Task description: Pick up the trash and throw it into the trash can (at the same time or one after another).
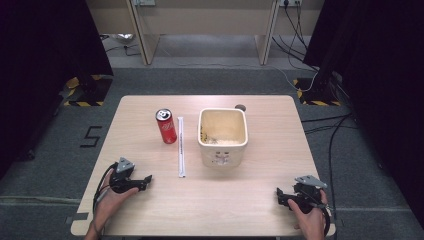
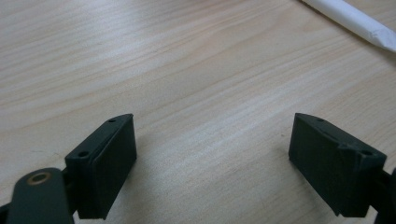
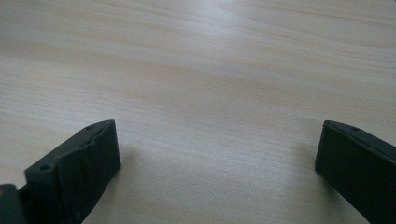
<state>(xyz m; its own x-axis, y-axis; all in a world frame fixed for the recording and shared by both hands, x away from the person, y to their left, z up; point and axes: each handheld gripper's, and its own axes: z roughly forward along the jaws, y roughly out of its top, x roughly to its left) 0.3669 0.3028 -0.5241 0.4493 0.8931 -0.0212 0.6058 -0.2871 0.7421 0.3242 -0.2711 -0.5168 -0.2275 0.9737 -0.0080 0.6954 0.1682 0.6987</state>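
A paper-wrapped straw [image 1: 181, 146] lies untouched at mid-table between a red can [image 1: 166, 126] and a cream bin [image 1: 223, 136]. Nearer, the left gripper [image 1: 148, 179] and right gripper [image 1: 278, 193] rest on the table [image 1: 250, 210], jaws apart and empty; the work looks not yet begun.

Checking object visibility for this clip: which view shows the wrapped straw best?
The high view: the wrapped straw lies full length between the red can and cream bin. The left gripper view catches one end at its corner.
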